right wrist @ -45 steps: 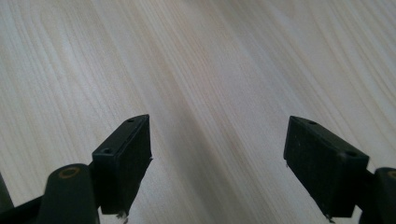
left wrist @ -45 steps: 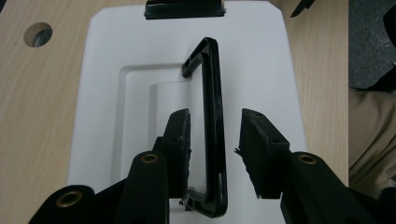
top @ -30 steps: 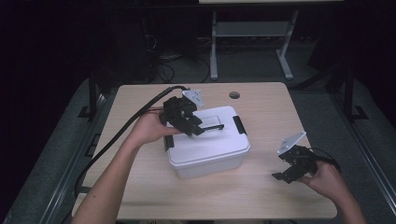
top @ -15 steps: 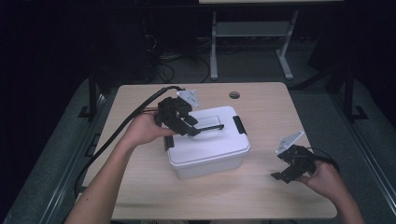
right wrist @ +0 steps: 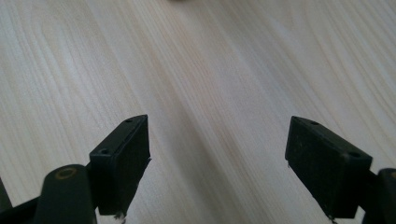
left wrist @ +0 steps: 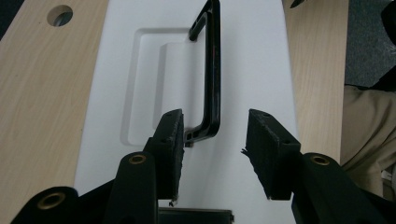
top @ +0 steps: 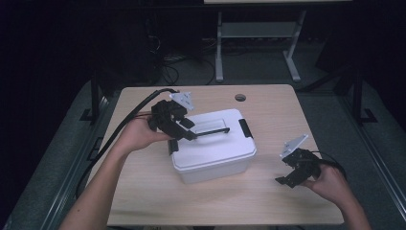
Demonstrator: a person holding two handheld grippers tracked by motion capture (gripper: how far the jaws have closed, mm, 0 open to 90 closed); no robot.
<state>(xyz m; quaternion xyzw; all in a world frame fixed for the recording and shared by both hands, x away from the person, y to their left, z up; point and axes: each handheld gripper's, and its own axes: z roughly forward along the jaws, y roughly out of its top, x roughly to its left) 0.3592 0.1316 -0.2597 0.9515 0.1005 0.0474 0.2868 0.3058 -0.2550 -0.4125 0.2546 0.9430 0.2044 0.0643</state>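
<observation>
A white lidded box [top: 218, 155] stands mid-table, with a black handle [top: 213, 131] across its lid [left wrist: 261, 56]. My left gripper [top: 186, 130] hovers at the handle's left end. In the left gripper view its fingertips [left wrist: 214, 126] straddle the near end of the handle [left wrist: 214, 70]; the jaws have just been opening and stand apart, the right pad [left wrist: 261, 149] clear of the bar. My right gripper [top: 287, 178] rests low at the table's right side, open, with bare wood between its jaws [right wrist: 217, 135].
Black latches sit on the box's right end [top: 245, 128] and left end [top: 172, 146]. The wooden table [top: 268, 100] has a round cable hole [top: 240, 97] behind the box. A thick cable [top: 119, 132] trails off the left edge. Dark floor and a stand lie beyond.
My left gripper has drawn back to the left along the handle and its jaws have widened. The right hand and the box have stayed put.
</observation>
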